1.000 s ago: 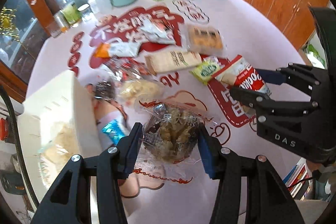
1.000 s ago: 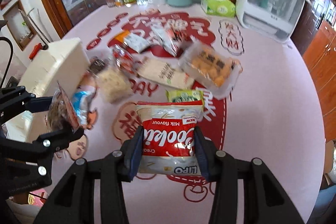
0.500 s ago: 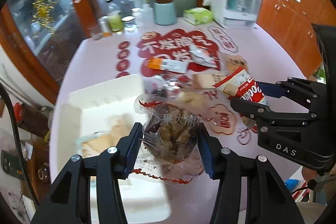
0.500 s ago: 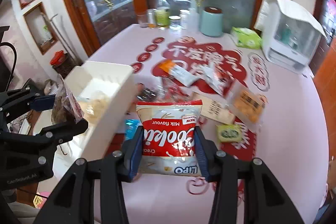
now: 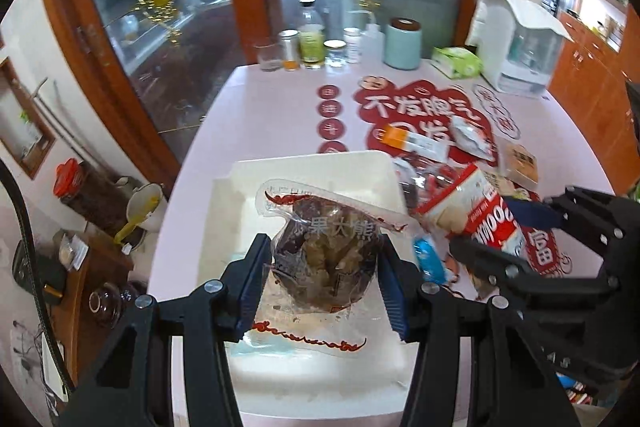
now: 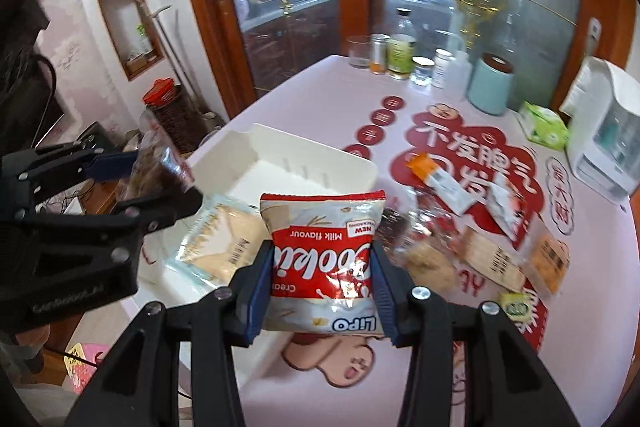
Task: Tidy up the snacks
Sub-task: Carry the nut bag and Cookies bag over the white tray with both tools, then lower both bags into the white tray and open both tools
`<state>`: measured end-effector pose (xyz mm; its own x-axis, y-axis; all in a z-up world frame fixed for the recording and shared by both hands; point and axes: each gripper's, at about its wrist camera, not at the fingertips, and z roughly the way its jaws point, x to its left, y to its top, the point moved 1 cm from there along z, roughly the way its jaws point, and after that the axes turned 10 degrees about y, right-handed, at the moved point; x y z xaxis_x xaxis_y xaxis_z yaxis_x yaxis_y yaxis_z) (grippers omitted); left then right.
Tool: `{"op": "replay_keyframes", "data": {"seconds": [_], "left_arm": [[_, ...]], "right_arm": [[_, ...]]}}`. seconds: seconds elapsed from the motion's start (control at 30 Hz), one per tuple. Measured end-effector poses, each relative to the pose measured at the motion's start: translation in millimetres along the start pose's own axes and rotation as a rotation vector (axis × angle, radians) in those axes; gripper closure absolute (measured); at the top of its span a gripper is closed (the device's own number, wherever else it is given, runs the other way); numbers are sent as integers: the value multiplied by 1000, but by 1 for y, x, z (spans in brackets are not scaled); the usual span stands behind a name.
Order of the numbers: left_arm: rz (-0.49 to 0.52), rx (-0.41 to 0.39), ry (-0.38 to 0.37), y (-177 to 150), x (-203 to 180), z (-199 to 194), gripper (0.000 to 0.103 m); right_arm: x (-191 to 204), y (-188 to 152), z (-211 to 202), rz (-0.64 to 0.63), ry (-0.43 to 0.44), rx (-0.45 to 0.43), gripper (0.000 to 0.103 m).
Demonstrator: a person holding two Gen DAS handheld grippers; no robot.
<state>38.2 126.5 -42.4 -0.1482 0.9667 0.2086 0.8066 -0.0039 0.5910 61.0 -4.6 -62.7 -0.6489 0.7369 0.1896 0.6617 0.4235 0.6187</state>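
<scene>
My left gripper [image 5: 320, 283] is shut on a clear bag of brown snacks [image 5: 328, 259] and holds it above the white bin [image 5: 304, 167]. It also shows in the right wrist view [image 6: 160, 179] at the left. My right gripper [image 6: 322, 287] is shut on a red and white cookie pack [image 6: 320, 247], held over the bin's near right corner [image 6: 320, 155]. The pack also shows in the left wrist view [image 5: 480, 215]. A pale snack bag [image 6: 224, 243] lies in the bin.
Several loose snack packs [image 6: 472, 227] lie on the pink table with red stickers [image 6: 472, 147]. Jars and bottles [image 6: 400, 55], a teal canister [image 6: 490, 83], a green tissue pack [image 6: 546, 125] and a white appliance [image 6: 608, 139] stand at the far edge.
Both grippers have swung left with their packs, from over the loose snacks to over the white bin. The views have lifted toward the glass doors.
</scene>
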Motion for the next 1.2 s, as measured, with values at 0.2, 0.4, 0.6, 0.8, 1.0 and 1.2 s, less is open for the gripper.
{"op": "replay_keyframes", "data": {"seconds": [0.2, 0.4, 0.6, 0.8, 1.0, 1.2], "left_arm": [[-51, 9, 36, 11, 34, 18, 52], [-85, 19, 54, 27, 58, 44, 52], [-106, 46, 54, 38, 69, 73, 52], [-102, 63, 52, 45, 67, 94, 52], [-98, 85, 53, 46, 66, 112, 52], [-88, 94, 62, 46, 66, 121, 51]], "right_arm": [[13, 20, 22, -1, -10, 14, 57], [8, 40, 46, 52, -26, 27, 57], [-2, 54, 72, 90, -51, 39, 57], [-8, 62, 97, 116, -71, 57, 57], [-11, 67, 118, 118, -90, 79, 56], [-9, 69, 131, 103, -101, 102, 56]]}}
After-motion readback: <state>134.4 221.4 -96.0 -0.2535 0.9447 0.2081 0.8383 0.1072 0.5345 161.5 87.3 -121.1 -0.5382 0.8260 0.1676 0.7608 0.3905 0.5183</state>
